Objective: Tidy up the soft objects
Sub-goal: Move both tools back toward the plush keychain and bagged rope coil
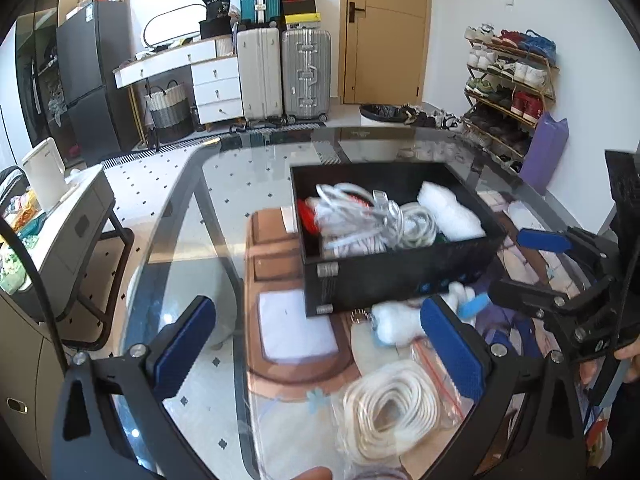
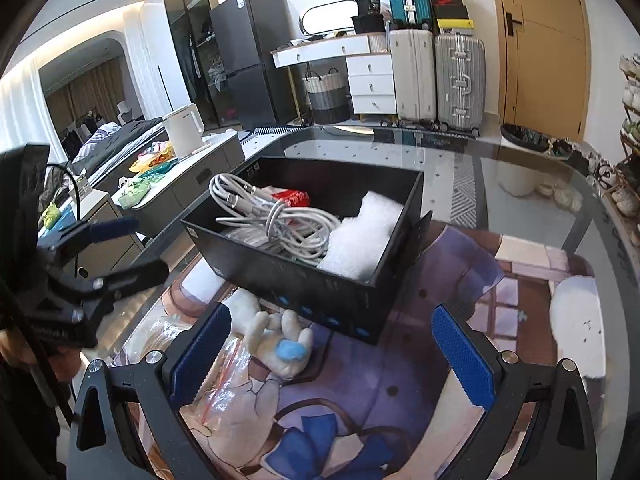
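1. Left gripper [image 1: 320, 344]: jaws spread wide, blue pads far apart, nothing pinched between them.
2. Just below and between the left gripper's pads: a coiled white rope [image 1: 390, 410] in a clear zip bag [image 1: 436, 368], lying flat on the glass table [image 1: 224, 184], the loop's long axis running roughly away from the tool.
3. Ahead of the left gripper's right pad: a white plush toy [image 1: 394, 322] with a light-blue patch, lying on its side close against the near wall of the black box [image 1: 400, 276], apart from both pads.
4. Further ahead of the left gripper: the black box, open-topped, long axis slanting from the tool's near left to far right, holding tangled white cables [image 1: 384, 220], a red packet [image 1: 308, 214] and a white foam sheet [image 1: 450, 214].
5. Right gripper [image 2: 340, 356]: jaws likewise wide apart, gripping nothing.
6. Between the right gripper's pads, nearer its left pad: the plush toy [image 2: 276, 340], long axis running from the tool's far left toward the middle, limbs pointing up toward the box [image 2: 320, 280], blue patch toward the tool.
7. Under the right gripper's left pad: the zip bag [image 2: 216, 384], partly hidden by the pad.
8. Right of the right gripper's right pad: a white fluffy patch [image 2: 576, 320] on the printed mat [image 2: 380, 392], kind unclear.
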The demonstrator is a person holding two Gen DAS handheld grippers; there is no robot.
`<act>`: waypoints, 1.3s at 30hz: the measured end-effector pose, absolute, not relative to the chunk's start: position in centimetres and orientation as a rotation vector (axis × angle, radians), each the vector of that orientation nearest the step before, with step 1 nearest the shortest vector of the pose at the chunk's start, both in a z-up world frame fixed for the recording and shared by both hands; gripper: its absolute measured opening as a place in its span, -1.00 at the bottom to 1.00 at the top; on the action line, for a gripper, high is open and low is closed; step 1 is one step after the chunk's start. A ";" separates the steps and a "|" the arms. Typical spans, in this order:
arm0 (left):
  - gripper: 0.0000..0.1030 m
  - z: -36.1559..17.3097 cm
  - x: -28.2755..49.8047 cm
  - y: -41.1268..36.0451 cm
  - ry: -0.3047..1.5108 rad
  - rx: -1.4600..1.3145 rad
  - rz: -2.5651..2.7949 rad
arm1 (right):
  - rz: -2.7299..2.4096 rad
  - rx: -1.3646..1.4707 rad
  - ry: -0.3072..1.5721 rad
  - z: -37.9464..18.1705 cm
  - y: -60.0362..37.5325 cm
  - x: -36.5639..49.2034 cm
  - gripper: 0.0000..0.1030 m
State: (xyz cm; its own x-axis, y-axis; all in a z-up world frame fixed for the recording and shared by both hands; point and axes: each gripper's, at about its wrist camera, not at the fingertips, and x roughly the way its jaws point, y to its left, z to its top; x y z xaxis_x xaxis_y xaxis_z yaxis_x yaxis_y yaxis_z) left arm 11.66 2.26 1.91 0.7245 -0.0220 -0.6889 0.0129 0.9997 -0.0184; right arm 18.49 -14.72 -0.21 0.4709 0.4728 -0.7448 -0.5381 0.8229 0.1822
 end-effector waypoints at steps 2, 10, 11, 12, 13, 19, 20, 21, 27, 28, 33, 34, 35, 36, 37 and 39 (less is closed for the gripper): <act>1.00 1.3 11.4 2.0 0.779 -0.007 -0.024 | 0.615 -0.083 0.901 -0.6 -14.5 18.5 0.98; 1.00 -0.7 10.5 1.2 0.835 0.001 -0.044 | 0.599 -0.072 0.961 -2.3 -13.7 18.4 0.98; 1.00 -0.8 10.4 1.2 0.838 0.001 -0.047 | 0.601 -0.072 0.967 -2.5 -13.5 18.4 0.98; 1.00 -0.9 10.3 1.2 0.841 0.000 -0.050 | 0.603 -0.069 0.971 -2.7 -13.4 18.4 0.98; 1.00 -1.0 10.2 1.2 0.846 0.001 -0.051 | 0.600 -0.068 0.978 -2.9 -13.4 18.4 0.98; 1.00 -1.5 9.8 1.1 0.869 0.014 -0.064 | 0.589 -0.064 1.008 -3.9 -12.6 18.7 0.98; 1.00 -1.5 9.9 1.1 0.875 0.017 -0.064 | 0.587 -0.066 1.011 -4.0 -12.5 18.7 0.98; 1.00 -1.6 9.8 1.1 0.881 0.021 -0.063 | 0.583 -0.069 1.015 -4.0 -12.4 18.8 0.98; 1.00 -1.8 9.5 0.7 0.897 0.015 -0.074 | 0.557 -0.087 1.031 -4.6 -11.9 19.0 0.98; 1.00 -1.8 9.5 0.6 0.899 0.016 -0.078 | 0.544 -0.093 1.034 -4.7 -11.9 19.1 0.98; 1.00 -1.9 9.3 0.2 0.911 0.022 -0.098 | 0.527 -0.091 1.039 -4.7 -12.2 19.3 0.98; 1.00 -1.9 9.3 0.1 0.912 0.023 -0.104 | 0.523 -0.093 1.040 -4.6 -12.6 19.3 0.98; 1.00 -1.9 9.2 0.0 0.912 0.024 -0.109 | 0.517 -0.095 1.039 -4.6 -12.9 19.3 0.98; 1.00 -1.9 9.2 0.0 0.912 0.024 -0.114 | 0.512 -0.096 1.040 -4.5 -13.2 19.4 0.98; 1.00 -2.0 9.1 -0.1 0.914 0.024 -0.121 | 0.506 -0.096 1.040 -4.5 -13.5 19.4 0.98; 1.00 -2.0 9.0 -0.3 0.917 0.026 -0.135 | 0.492 -0.098 1.039 -4.5 -14.2 19.5 0.98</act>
State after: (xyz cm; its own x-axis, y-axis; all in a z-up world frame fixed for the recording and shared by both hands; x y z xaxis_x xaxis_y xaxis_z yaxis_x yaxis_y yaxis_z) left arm 9.00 -0.31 -2.03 0.6005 -0.1055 -0.7926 0.1274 0.9912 -0.0354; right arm 19.54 -14.18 -4.49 0.4095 0.3442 -0.8449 -0.4351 0.8877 0.1507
